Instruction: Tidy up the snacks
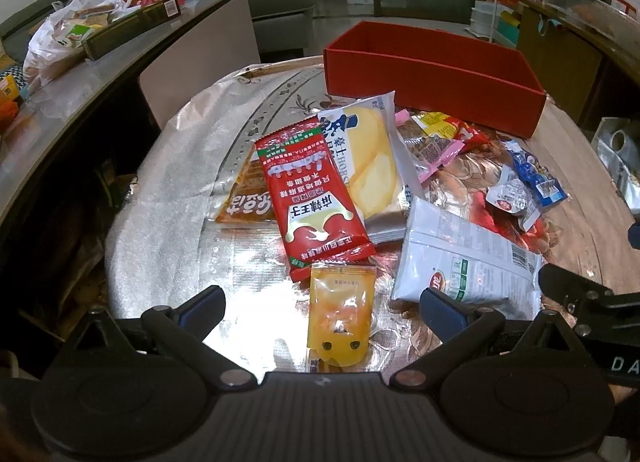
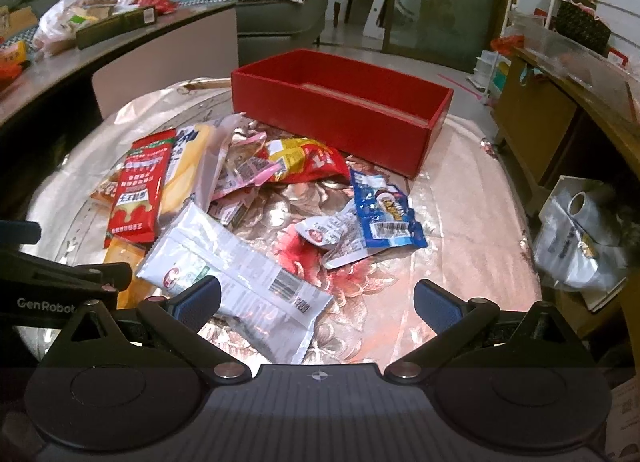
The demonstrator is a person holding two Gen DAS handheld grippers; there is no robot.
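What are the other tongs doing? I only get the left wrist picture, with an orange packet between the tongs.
Observer: The right tongs are open and hold nothing; the near end of the white packet lies by their left finger.
Operator: Is anything in the red box?
Observer: The right view shows more of the inside of the red box, and no snack shows there.
Operator: What is the red thing behind the pink wrapper?
Observer: A crumpled red and yellow bag, lying just in front of the box.
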